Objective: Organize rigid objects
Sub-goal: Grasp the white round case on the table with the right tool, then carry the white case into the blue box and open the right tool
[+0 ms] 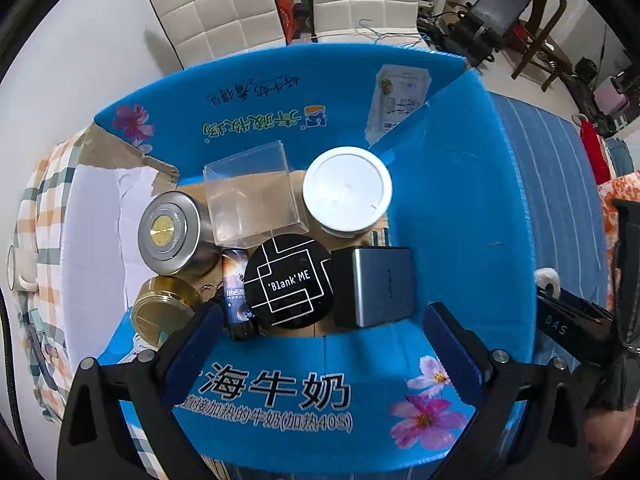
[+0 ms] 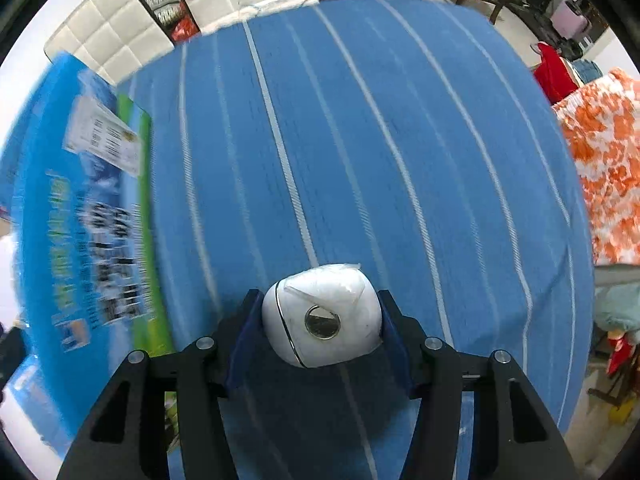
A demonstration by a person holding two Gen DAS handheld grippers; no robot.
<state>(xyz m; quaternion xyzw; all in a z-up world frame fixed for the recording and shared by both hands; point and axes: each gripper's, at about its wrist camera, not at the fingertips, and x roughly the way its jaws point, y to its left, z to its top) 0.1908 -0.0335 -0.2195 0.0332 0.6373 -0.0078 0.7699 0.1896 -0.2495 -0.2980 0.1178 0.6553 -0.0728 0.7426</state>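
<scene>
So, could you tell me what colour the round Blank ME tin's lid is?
Black with white lines, clearest in the left wrist view.

The right hand-held gripper (image 2: 322, 318) is clamped on a white egg-shaped object (image 2: 322, 316), one blue pad (image 2: 244, 336) pressed to each side. A round metallic disc (image 2: 322, 322) faces the camera on the object, and a thin dark seam runs down its left part. Below lies a blue bedspread with white stripes (image 2: 360, 140). At the left stands a blue printed box (image 2: 80, 208), blurred, with a white label (image 2: 106, 136) on its wall. An orange-and-white floral cloth (image 2: 604, 168) lies at the right edge.
</scene>
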